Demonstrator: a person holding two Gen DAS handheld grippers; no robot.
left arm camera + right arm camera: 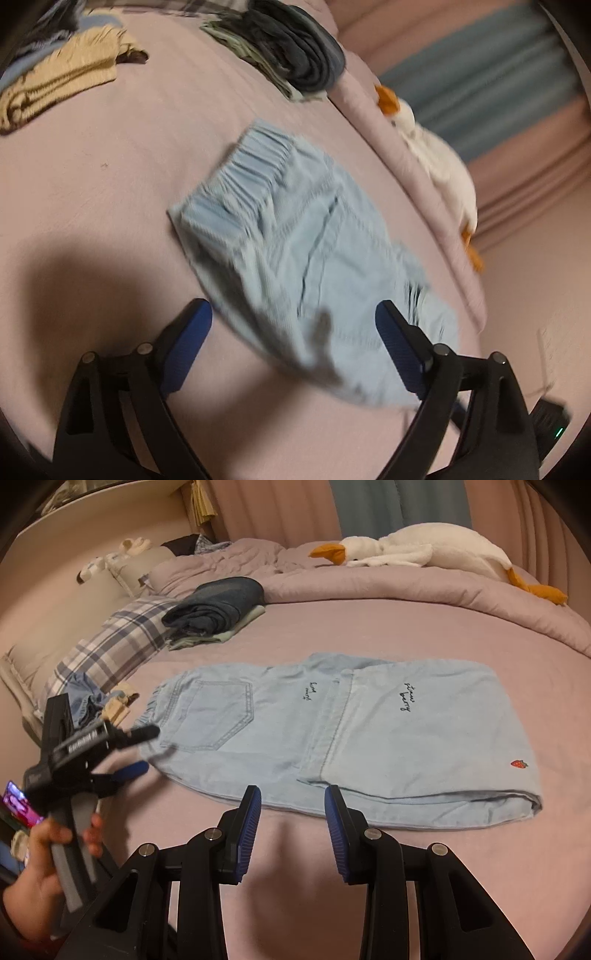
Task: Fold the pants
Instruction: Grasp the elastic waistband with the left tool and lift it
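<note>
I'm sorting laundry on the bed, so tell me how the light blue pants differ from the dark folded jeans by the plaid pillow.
The light blue pants are pale denim; the dark folded jeans are deep blue. The pants lie spread flat on the sheet, folded only partway; the jeans are a compact bundle. The pants lie directly on the sheet; the jeans sit on top of other folded clothes. Both are denim and lie on the same bed.

Light blue denim pants (pixel 332 738), matt and soft-looking, with darker stitched seams, a gathered elastic waistband and a small red embroidered strawberry, lie on a bed (pixel 369 642) covered in smooth, matt pinkish cloth. At the bed's far edge rests a fuzzy white plush goose (pixel 424 554) beside a puffy quilt. A plaid woven pillow (pixel 110 646) and folded dark denim (pixel 218 602) sit toward the head. Each gripper (pixel 291 812) is matt black plastic with ribbed blue rubbery pads (pixel 188 339) and dull metal pins.
</note>
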